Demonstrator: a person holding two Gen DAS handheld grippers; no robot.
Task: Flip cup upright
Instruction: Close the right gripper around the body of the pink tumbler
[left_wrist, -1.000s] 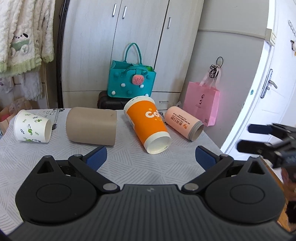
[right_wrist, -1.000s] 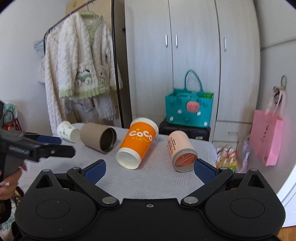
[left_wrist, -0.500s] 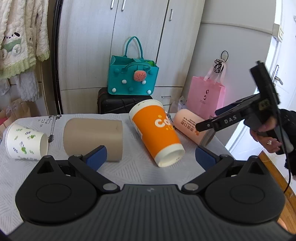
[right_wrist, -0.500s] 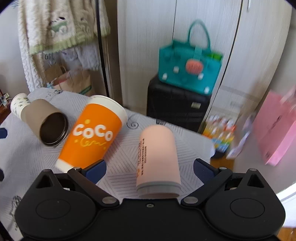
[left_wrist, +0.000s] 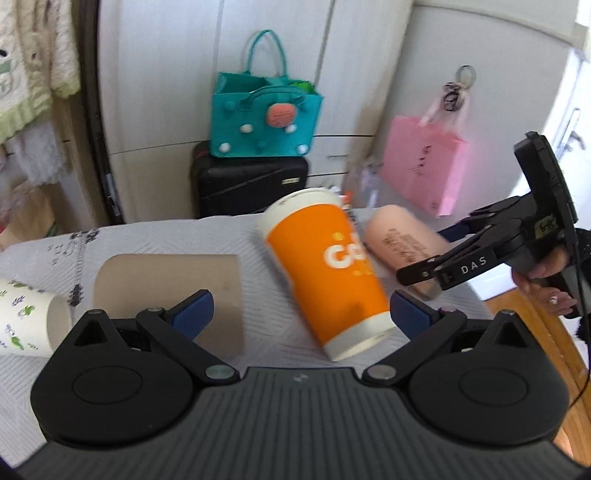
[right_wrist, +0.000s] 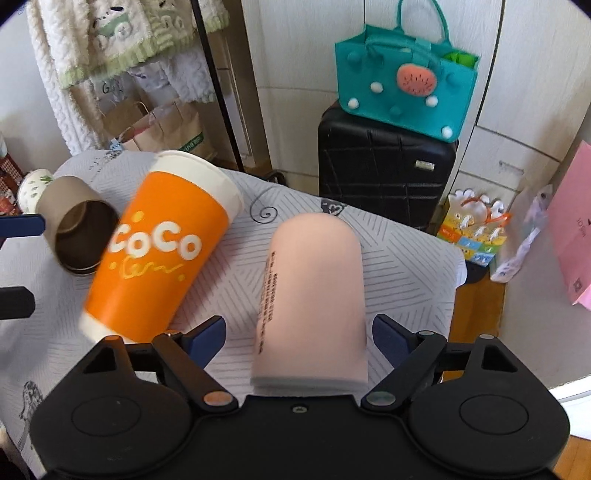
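1. The right tongs (right_wrist: 297, 334) straddle the pink cup (right_wrist: 314, 295), which lies on its side on the counter (right_wrist: 406, 258), blue fingers wide on either flank and apparently not yet touching its wall.
2. Seen from the left wrist camera, the right tongs (left_wrist: 424, 273) reach in low over the same pink cup (left_wrist: 400, 243) near the counter's right edge.
3. The step in hand looks like the approach to the grasp; the next move would call for closing on the cup's body, then lifting and rotating it to stand.
4. Which end of the pink cup is the mouth cannot be told from here; the near end shows a grey band.
5. The left tongs (left_wrist: 299, 314) hang wide and empty above the counter, holding nothing.
6. The orange cup (right_wrist: 155, 251) lies just beside the pink one on its left and could be knocked as the cup swings up.
7. Further left lie a brown cup (right_wrist: 74, 225) and a small white printed cup (left_wrist: 26, 325), both on their sides.
8. Behind the counter stands a black suitcase (right_wrist: 384, 170) bearing a teal bag (right_wrist: 402, 77).
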